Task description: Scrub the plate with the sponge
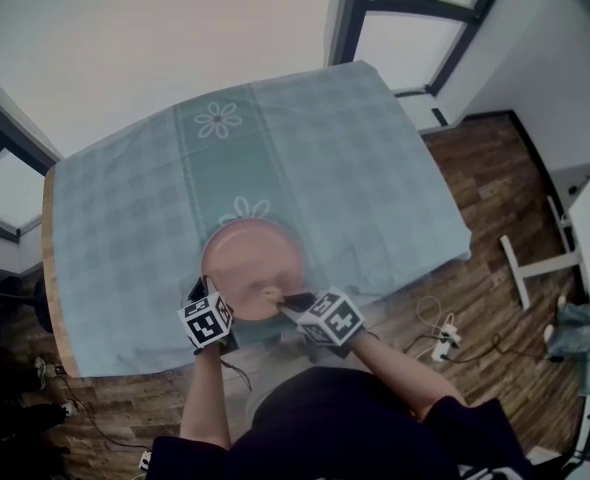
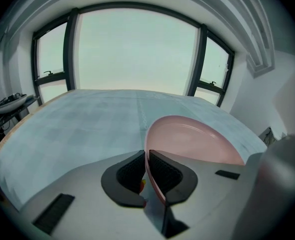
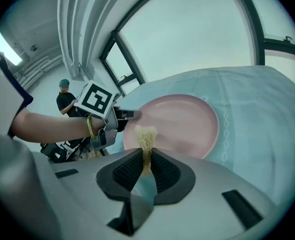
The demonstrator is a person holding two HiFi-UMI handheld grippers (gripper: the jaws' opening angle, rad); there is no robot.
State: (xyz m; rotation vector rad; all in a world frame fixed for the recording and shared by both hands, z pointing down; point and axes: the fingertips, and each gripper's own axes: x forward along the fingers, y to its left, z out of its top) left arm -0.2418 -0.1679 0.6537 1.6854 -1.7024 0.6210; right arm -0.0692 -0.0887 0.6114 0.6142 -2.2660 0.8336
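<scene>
A pink plate (image 1: pixel 252 261) lies at the near edge of the table, over the teal checked cloth (image 1: pixel 325 158). My left gripper (image 1: pixel 205 290) is shut on the plate's near-left rim; in the left gripper view the rim (image 2: pixel 155 184) runs between the black pads and the plate (image 2: pixel 192 140) appears tilted to the right. My right gripper (image 1: pixel 289 304) is shut on a small yellowish fibrous sponge (image 3: pixel 146 136), whose tip hangs over the plate's near part (image 3: pixel 182 120). The right gripper view also shows the left gripper (image 3: pixel 130 115) at the plate's edge.
The cloth carries flower motifs (image 1: pixel 218 119) and hangs over the table's edges. Wooden floor on the right holds a power strip (image 1: pixel 442 343) with cables and a white stand (image 1: pixel 535 266). Windows line the far walls. A person (image 3: pixel 65 98) stands in the background.
</scene>
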